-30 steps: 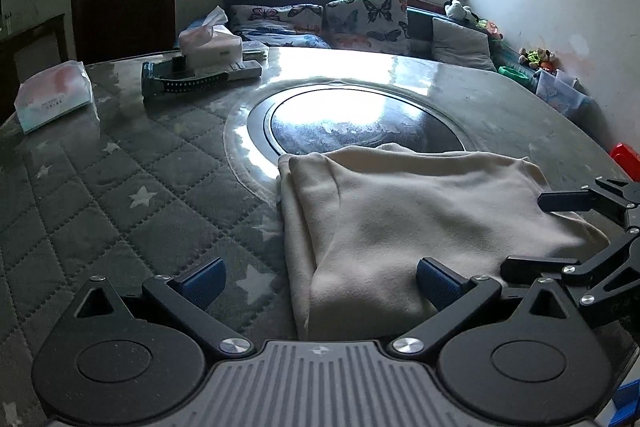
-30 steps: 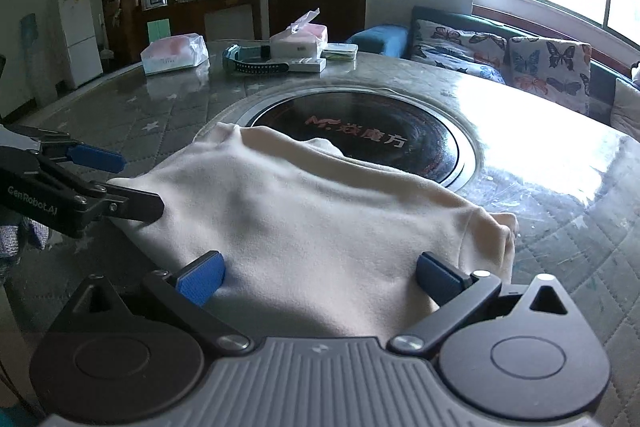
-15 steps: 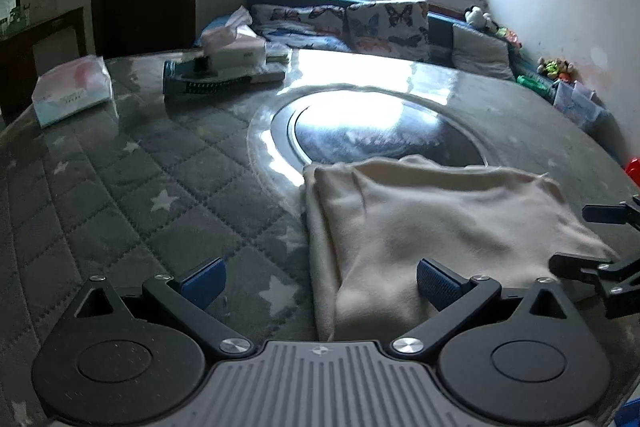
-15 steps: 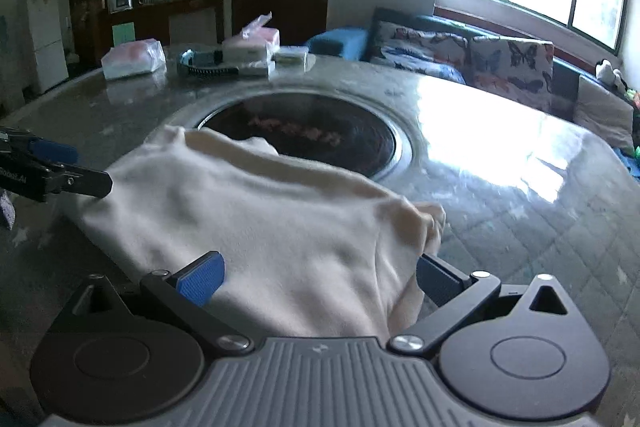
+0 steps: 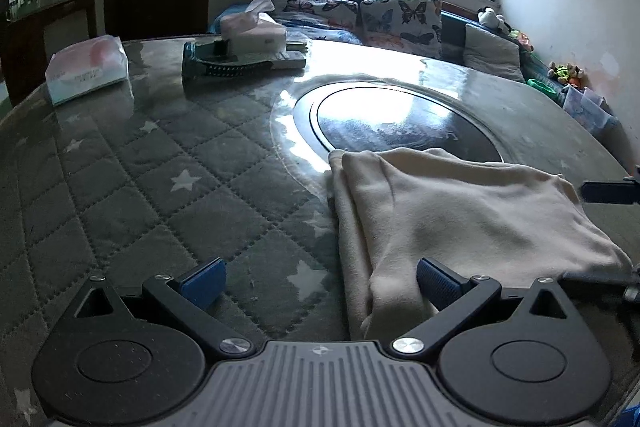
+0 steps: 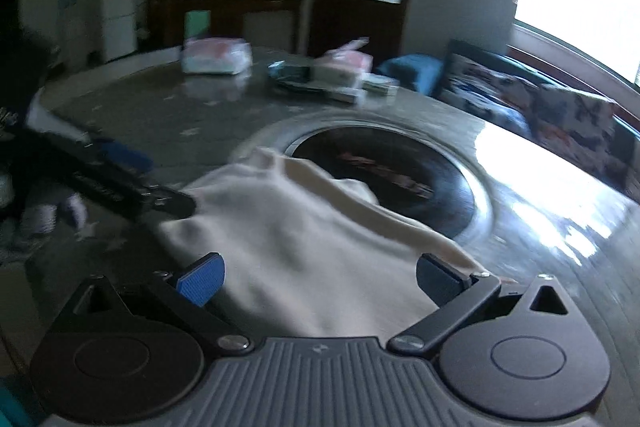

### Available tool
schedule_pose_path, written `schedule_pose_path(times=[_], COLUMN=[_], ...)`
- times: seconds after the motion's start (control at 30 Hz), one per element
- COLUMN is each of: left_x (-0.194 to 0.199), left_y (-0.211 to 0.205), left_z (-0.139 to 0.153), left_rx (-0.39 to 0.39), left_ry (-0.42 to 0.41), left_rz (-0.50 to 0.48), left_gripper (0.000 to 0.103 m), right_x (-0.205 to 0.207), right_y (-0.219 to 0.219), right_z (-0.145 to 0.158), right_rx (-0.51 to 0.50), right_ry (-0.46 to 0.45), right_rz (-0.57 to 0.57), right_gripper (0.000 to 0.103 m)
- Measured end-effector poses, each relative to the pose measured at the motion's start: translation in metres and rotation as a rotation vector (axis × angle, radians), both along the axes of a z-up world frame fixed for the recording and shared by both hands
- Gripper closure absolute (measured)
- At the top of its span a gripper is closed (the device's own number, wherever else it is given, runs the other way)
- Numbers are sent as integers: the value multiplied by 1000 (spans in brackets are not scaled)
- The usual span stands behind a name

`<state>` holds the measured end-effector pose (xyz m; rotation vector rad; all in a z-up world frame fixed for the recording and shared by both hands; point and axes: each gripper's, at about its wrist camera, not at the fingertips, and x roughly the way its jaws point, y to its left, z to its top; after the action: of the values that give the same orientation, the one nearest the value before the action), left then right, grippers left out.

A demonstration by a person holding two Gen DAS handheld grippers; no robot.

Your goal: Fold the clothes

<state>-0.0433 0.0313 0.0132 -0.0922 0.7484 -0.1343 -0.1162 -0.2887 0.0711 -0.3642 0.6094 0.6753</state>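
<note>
Right gripper swung leftward

My left gripper sits low, fingers spread wide, nothing between its blue pads. My right gripper is equally splayed, its view blurred.

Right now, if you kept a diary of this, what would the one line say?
task: fold clothes | left gripper: open, empty, at garment's left edge | right gripper: open, empty, over cloth | cream garment: folded, on table
</note>
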Motion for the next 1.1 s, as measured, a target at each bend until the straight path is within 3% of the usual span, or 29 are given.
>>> schedule_pose_path(times=[0.37, 0.57, 0.87, 1.1], left_x=[1, 1, 7, 18], left_y=[8, 25, 53, 52], left_z=[2, 8, 7, 7], left_rx=[-18, -55, -230, -418], left_ry=[-7, -31, 14, 80], left_rz=[-4, 45, 104, 107], left_gripper=[0, 0, 3, 4], right_x=[-14, -17, -19, -16], right_y=[56, 78, 104, 104], right_z=[-5, -13, -23, -15], right_rx=[-76, -129, -208, -164], right_ry=[-6, -13, -51, -52], right_rz=[166, 220, 284, 271], right_gripper=[0, 11, 46, 90])
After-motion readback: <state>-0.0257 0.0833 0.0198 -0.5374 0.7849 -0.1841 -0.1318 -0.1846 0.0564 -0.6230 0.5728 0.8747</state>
